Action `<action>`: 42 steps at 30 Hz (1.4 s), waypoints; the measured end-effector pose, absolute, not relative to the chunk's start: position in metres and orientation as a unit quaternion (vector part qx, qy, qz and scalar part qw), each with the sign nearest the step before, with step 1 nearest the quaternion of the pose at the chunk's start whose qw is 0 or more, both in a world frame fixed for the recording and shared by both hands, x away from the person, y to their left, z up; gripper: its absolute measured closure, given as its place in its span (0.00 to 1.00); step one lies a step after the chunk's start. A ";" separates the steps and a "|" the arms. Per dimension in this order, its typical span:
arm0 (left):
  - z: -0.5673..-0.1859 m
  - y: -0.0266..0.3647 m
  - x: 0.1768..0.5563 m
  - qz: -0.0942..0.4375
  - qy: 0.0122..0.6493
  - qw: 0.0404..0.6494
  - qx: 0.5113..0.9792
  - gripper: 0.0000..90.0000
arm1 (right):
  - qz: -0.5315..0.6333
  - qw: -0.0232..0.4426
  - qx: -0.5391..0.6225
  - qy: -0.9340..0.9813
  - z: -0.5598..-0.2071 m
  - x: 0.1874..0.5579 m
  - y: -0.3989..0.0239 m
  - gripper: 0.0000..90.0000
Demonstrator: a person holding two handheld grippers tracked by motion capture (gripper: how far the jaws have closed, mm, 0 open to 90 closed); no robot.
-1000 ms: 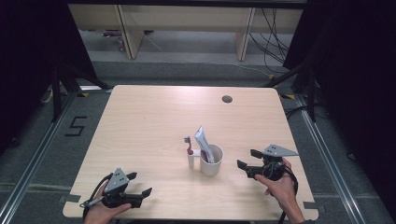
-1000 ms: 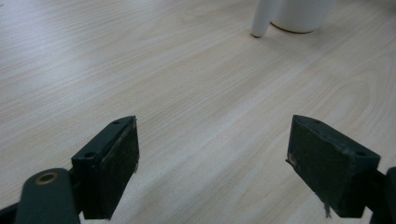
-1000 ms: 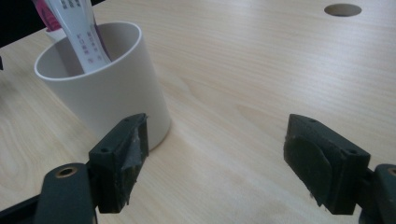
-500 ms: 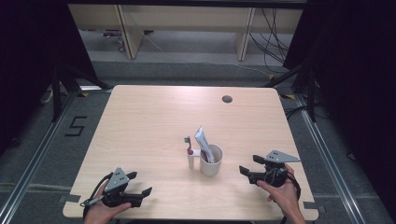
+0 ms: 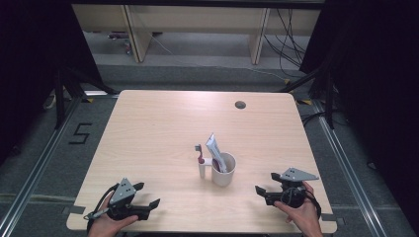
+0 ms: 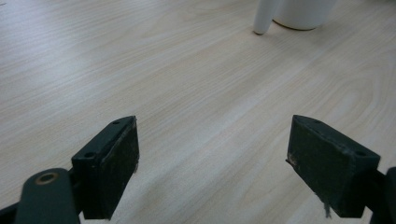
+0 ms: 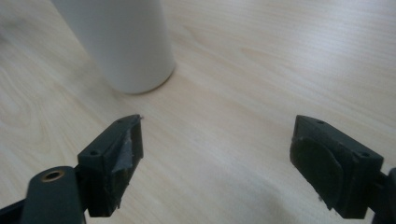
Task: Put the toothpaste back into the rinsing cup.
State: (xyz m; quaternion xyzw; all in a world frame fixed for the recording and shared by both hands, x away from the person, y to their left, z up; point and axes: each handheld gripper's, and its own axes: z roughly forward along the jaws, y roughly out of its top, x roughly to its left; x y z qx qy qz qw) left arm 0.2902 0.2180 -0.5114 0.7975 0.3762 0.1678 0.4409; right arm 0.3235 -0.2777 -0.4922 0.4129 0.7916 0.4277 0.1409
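Risk first: my right gripper [image 5: 264, 190] sits low on the table [image 5: 158, 128], just off the white cup [image 5: 223, 170], with its jaws spread wide and nothing between them; they have just been opening further. The cup is tall and narrow at the base, and its load leans out over the rim. I judge that a sideways nudge from one jaw tip, before both pads are level with the wall, could tip it or slide it across the smooth wood. In the right gripper view, the cup [image 7: 123, 42] stands ahead and to the left of my open jaws, not centred between them, so a straight push forward would catch it with the left jaw only.

My left gripper [image 5: 146, 195] rests near the front left corner of the table, well apart from the cup, jaws also wide and empty. In the left gripper view the cup's base [image 6: 303, 14] shows far off at the top edge.

Contents: the cup stands a little right of the table's middle. A toothpaste tube [image 5: 213, 150] stands in it, tilted, with its flat end sticking up above the rim. A toothbrush [image 5: 200, 157] with a red neck stands upright just beside the cup on its left; I cannot tell whether it sits in a holder joined to the cup.
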 end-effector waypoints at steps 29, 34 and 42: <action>-0.512 0.217 0.288 0.165 0.383 0.447 0.791 0.18 | 0.363 0.149 0.409 0.824 -0.500 0.297 -0.281 0.18; -0.512 0.217 0.288 0.167 0.384 0.443 0.793 0.18 | 0.360 0.147 0.410 0.825 -0.501 0.294 -0.284 0.18; -0.512 0.217 0.288 0.167 0.381 0.447 0.792 0.18 | 0.352 0.149 0.417 0.824 -0.502 0.291 -0.282 0.18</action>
